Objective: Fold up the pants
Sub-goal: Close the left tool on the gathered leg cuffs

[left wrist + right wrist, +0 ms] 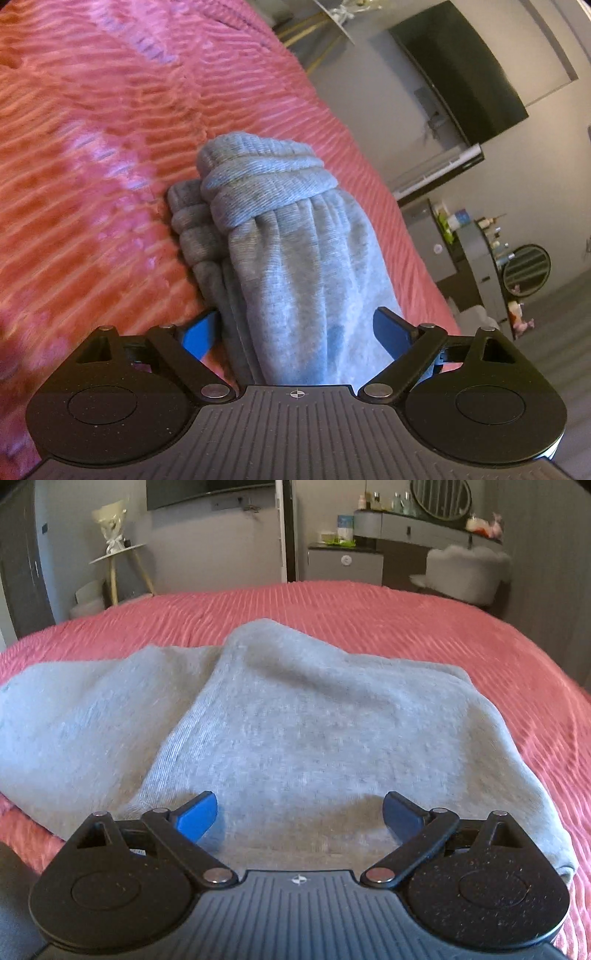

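Near end of the grey pants (295, 280) hidden under the left gripper's body, their left side (22, 716) cut by the right view's edge, pink bedspread (92, 155) smeared, perhaps by motion, dresser bottles (391, 498) too small to identify

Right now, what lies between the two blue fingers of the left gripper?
The grey pants lie there on the pink bedspread. The left gripper stands open around the folded bundle, as the left wrist view shows.
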Motion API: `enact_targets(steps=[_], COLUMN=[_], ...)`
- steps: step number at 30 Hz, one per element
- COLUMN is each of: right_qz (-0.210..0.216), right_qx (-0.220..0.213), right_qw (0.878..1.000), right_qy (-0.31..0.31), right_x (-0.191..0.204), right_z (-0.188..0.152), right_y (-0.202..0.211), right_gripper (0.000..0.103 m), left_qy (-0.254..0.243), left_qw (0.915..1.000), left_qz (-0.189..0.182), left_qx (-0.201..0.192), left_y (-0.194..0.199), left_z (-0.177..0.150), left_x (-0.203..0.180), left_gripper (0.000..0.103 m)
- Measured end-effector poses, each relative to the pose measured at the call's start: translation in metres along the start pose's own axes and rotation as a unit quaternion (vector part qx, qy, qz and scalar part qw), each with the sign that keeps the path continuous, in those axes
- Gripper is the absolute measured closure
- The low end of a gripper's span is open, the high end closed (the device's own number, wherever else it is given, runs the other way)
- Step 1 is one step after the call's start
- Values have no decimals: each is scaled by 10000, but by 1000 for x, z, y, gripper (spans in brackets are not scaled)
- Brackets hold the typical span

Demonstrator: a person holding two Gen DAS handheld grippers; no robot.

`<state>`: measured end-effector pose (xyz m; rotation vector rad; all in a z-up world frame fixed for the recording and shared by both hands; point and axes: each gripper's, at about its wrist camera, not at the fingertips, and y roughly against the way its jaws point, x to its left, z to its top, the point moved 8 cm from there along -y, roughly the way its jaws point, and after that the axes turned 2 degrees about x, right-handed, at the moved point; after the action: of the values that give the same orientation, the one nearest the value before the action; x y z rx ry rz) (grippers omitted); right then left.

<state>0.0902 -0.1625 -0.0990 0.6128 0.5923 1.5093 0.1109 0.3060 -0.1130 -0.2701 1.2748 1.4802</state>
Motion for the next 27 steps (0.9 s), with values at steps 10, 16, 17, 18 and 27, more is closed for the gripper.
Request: enact_targets(steps=[10,16,17,18,27], right_qz=[83,112,118,125,136], right_qx=[-183,-202,-200,-197,-219], right_qw=[9997,9996,9997,9997,9996], right_qy=[155,130,119,109,97], right_x=[9,8,9,9,10], right_z=[2,2,1,1,0], right_y=[-8,-13,-13,-14,-16], right_gripper=[6,6,6,6,5], left_qy=[8,-278,-293,-322,-691], left_qw=[9998,9988,9987,9986,9956], left_qz=[164,295,304,314,538], left_qx=[-69,-257,-273,-271,-336], left_y=[1,-9,-11,-12,-17], left_z=[6,9,9,10,6], left_x=[13,6,5,4,-2], left_gripper=[14,9,9,8,11])
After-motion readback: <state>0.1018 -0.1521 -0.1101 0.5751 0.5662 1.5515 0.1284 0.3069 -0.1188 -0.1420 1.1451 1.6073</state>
